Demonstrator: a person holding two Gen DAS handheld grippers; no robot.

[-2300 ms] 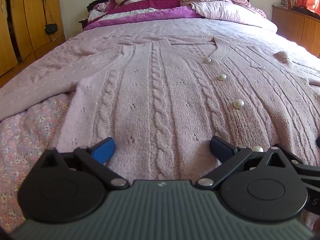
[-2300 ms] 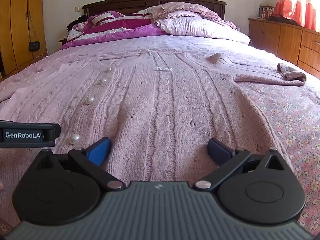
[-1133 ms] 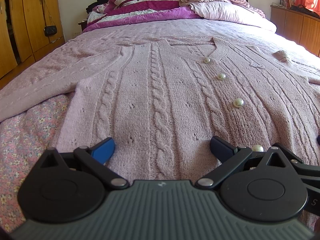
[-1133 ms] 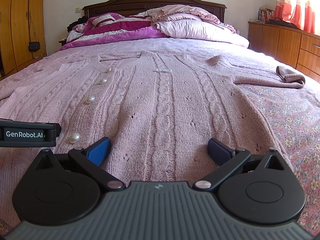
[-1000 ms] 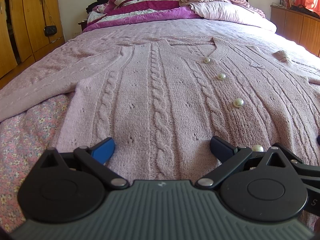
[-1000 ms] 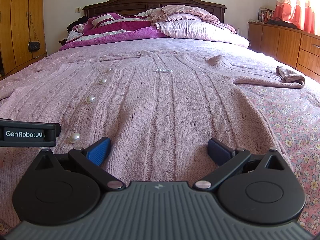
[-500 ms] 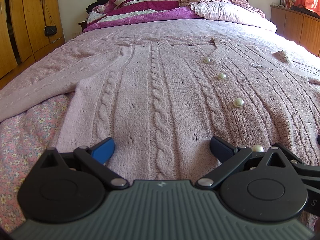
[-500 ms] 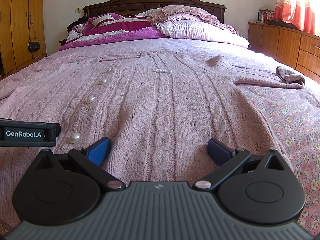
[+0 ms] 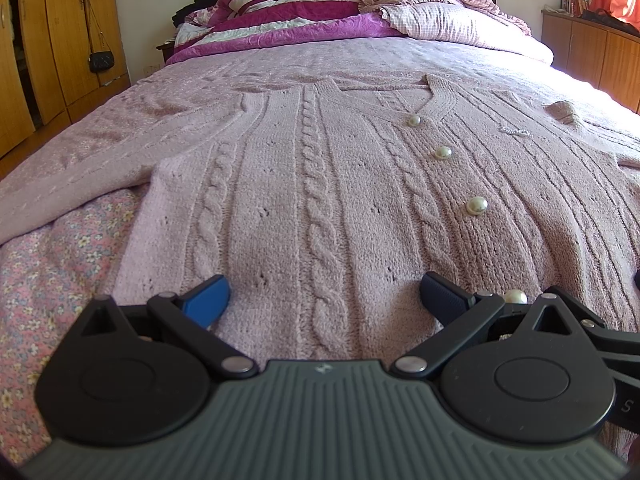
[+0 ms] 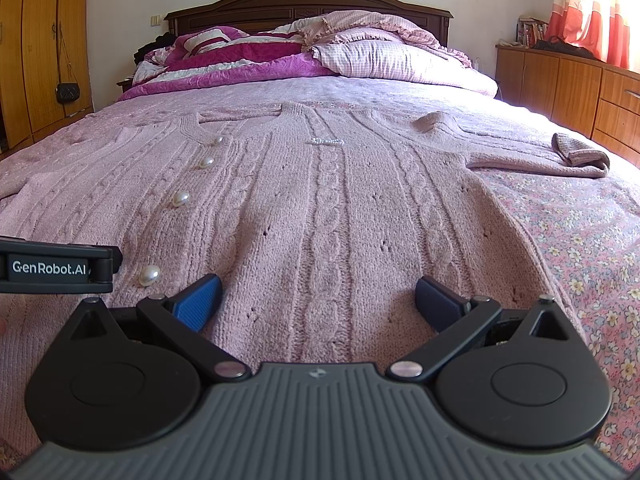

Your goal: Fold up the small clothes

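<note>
A pink cable-knit cardigan (image 9: 320, 184) with pearl buttons (image 9: 476, 205) lies flat and face up on the bed, sleeves spread to both sides. It also shows in the right wrist view (image 10: 332, 208). My left gripper (image 9: 324, 296) is open and empty, just above the cardigan's bottom hem on its left half. My right gripper (image 10: 316, 296) is open and empty over the hem on the right half. The left gripper's body (image 10: 56, 266) shows at the left edge of the right wrist view. The right sleeve's cuff (image 10: 580, 154) is folded over.
The bed has a floral pink sheet (image 10: 592, 240). Pillows and a magenta quilt (image 9: 304, 20) are piled at the dark headboard (image 10: 304, 2). Wooden wardrobes (image 9: 52, 36) stand left, a low wooden cabinet (image 10: 580, 80) right.
</note>
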